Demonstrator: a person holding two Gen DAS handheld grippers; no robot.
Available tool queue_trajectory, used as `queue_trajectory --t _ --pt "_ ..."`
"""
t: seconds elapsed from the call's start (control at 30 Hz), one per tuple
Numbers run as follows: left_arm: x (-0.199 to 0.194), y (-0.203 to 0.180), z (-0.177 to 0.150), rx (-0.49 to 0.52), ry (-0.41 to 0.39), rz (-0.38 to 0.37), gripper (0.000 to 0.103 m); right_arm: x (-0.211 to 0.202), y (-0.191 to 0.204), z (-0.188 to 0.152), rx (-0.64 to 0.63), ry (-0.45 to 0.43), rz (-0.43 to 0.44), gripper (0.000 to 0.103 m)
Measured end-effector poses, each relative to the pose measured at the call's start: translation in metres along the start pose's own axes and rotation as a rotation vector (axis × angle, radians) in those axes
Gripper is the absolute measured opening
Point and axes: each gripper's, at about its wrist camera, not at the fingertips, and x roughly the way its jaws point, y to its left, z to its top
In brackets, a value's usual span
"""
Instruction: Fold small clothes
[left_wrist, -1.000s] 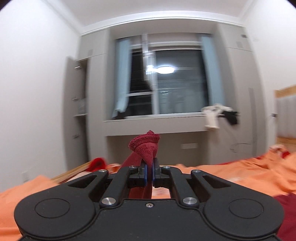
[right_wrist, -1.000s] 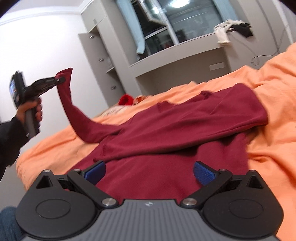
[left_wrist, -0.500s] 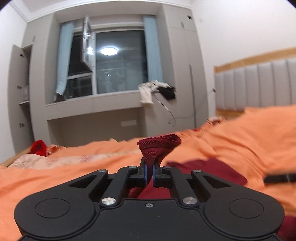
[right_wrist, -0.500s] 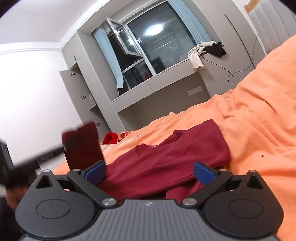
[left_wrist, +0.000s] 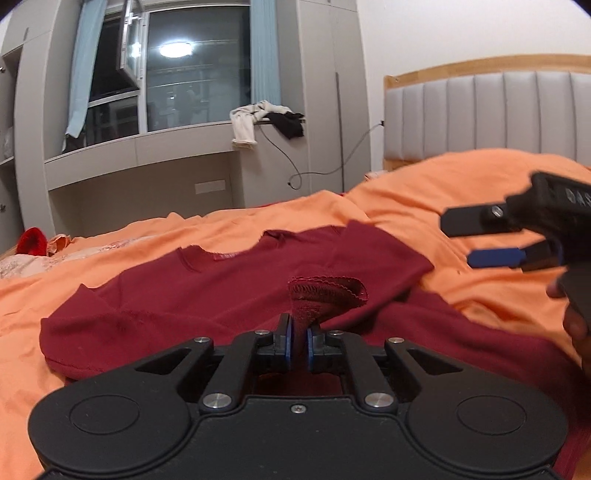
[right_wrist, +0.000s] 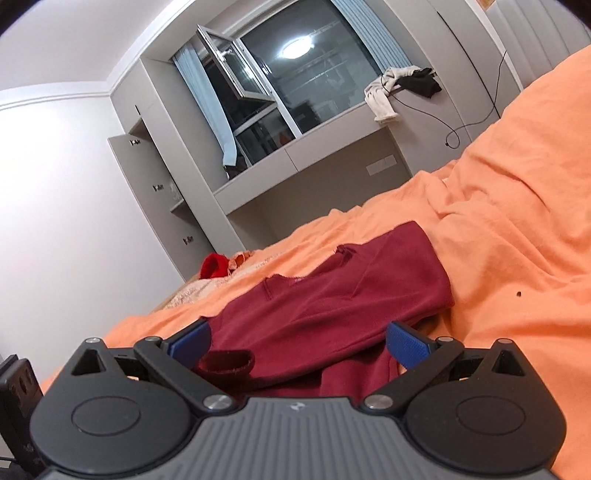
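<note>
The left gripper (left_wrist: 298, 343) has descended from a raised position to just above the dark red knit garment (left_wrist: 207, 295), carrying the ribbed sleeve cuff (left_wrist: 325, 291) across onto its body. Its jaws have just been opening slightly, cuff between them. The right gripper (right_wrist: 299, 341) shifted slightly.

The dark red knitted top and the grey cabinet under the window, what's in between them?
Only rumpled orange bedsheet, in both views, between the dark red knitted top and the grey cabinet.

left gripper (left_wrist: 298, 341): black, blue pads | right gripper (right_wrist: 298, 345): grey ribbed body (silver screws)
</note>
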Motion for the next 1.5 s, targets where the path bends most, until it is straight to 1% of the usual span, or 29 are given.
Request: queue_trajectory --t 0.13,0.2,0.23,0.27,0.3,0.33,0.37,0.43,0.5,0.53,0.6,0.67,0.7,0.77,0.87,0.97,1.03,1.1,1.17,1.2,1.23,1.3,1.33,1.43,1.5 --pt "-0.003 0.010 0.003 0.004 0.031 -0.027 0.014 0.008 -0.004 -0.006 0.023 0.032 -0.017 0.103" --pt "-0.003 0.013 0.001 0.006 0.044 -0.041 0.019 0.013 -0.006 -0.007 0.036 0.048 -0.022 0.103" --pt "-0.007 0.016 0.002 0.009 0.048 -0.049 0.026 0.015 -0.006 -0.008 0.040 0.057 -0.023 0.103" --pt "-0.007 0.017 0.001 0.013 0.052 -0.058 0.035 0.017 -0.006 -0.010 0.041 0.064 -0.023 0.103" --pt "-0.009 0.017 0.000 0.017 0.053 -0.062 0.041 0.019 -0.005 -0.011 0.039 0.072 -0.020 0.103" --pt "-0.010 0.018 -0.001 0.018 0.051 -0.062 0.053 0.021 -0.005 -0.012 0.037 0.080 -0.016 0.103" --pt "-0.012 0.019 -0.001 0.019 0.049 -0.063 0.062 0.022 -0.004 -0.013 0.034 0.089 -0.011 0.103" --pt "-0.018 0.020 0.000 0.024 0.045 -0.070 0.068 0.026 -0.001 -0.015 0.023 0.110 0.003 0.103" --pt "-0.022 0.022 0.001 0.023 0.040 -0.076 0.072 0.028 0.002 -0.017 0.007 0.121 0.007 0.103" --pt "-0.024 0.023 0.003 0.017 0.040 -0.077 0.075 0.029 0.004 -0.018 0.000 0.126 0.006 0.103" --pt "-0.026 0.028 0.007 -0.012 0.045 -0.073 0.077 0.031 0.005 -0.019 -0.006 0.136 -0.003 0.103" --pt "-0.028 0.037 0.012 -0.059 0.053 -0.057 0.080 0.034 0.005 -0.019 -0.013 0.148 -0.031 0.103" --pt "-0.028 0.042 0.016 -0.082 0.056 -0.035 0.081 0.035 0.006 -0.019 -0.017 0.154 -0.043 0.103" --pt "-0.028 0.055 0.023 -0.127 0.062 0.023 0.086 0.040 0.007 -0.018 -0.029 0.180 -0.054 0.103" --pt "-0.031 0.076 0.032 -0.168 0.047 0.095 0.092 0.048 0.013 -0.019 -0.066 0.222 -0.045 0.103" --pt "-0.030 0.106 0.036 -0.212 0.052 0.196 0.094 0.054 0.024 -0.022 -0.120 0.257 0.001 0.102" --pt "-0.029 0.132 0.037 -0.259 0.056 0.273 0.095 0.057 0.031 -0.025 -0.158 0.266 0.001 0.100" --pt "-0.027 0.160 0.036 -0.326 0.060 0.328 0.095 0.059 0.037 -0.028 -0.184 0.276 -0.003 0.096" --pt "-0.024 0.191 0.033 -0.427 0.067 0.372 0.093 0.060 0.037 -0.028 -0.178 0.277 0.005 0.093" --pt "-0.022 0.207 0.031 -0.484 0.064 0.383 0.092 0.059 0.036 -0.028 -0.170 0.273 0.006 0.088" --pt "-0.021 0.223 0.028 -0.542 0.055 0.387 0.088 0.058 0.035 -0.027 -0.167 0.267 0.005 0.086" --pt "-0.018 0.252 0.020 -0.658 0.033 0.396 0.082 0.056 0.034 -0.026 -0.165 0.256 0.006 0.084" --pt "-0.016 0.262 0.017 -0.697 0.025 0.400 0.079 0.054 0.033 -0.025 -0.165 0.247 0.008 0.084" --pt "-0.009 0.282 0.008 -0.766 0.021 0.404 0.068 0.052 0.035 -0.026 -0.181 0.226 -0.001 0.086" --pt "-0.003 0.291 0.003 -0.806 0.041 0.391 0.061 0.049 0.035 -0.026 -0.189 0.212 -0.002 0.092"
